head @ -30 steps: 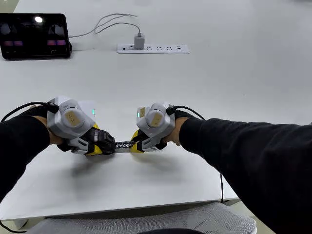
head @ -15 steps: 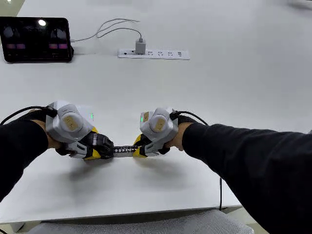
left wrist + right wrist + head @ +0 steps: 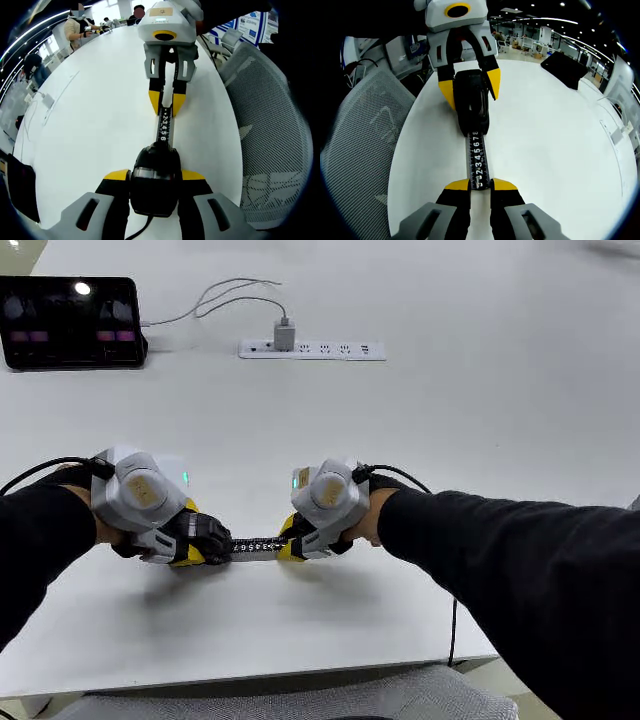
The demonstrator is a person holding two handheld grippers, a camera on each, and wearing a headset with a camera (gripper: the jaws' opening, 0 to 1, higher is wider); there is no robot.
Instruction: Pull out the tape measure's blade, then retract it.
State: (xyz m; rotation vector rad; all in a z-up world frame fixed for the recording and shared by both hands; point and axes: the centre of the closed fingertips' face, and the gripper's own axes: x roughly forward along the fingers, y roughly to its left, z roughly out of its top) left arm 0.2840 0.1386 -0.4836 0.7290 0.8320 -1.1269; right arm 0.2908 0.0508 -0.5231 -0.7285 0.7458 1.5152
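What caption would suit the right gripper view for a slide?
Right gripper pinches the blade drawn from the black tape measure held by the left gripper.

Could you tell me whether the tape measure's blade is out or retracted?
Partly out: a short numbered stretch of blade spans from the case to the right gripper.

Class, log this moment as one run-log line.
left gripper: shut on tape measure case | right gripper: shut on blade | blade: short length out

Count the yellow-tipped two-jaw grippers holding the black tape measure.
2. The left gripper clamps the black tape measure's case; the right gripper pinches the end of its numbered blade.
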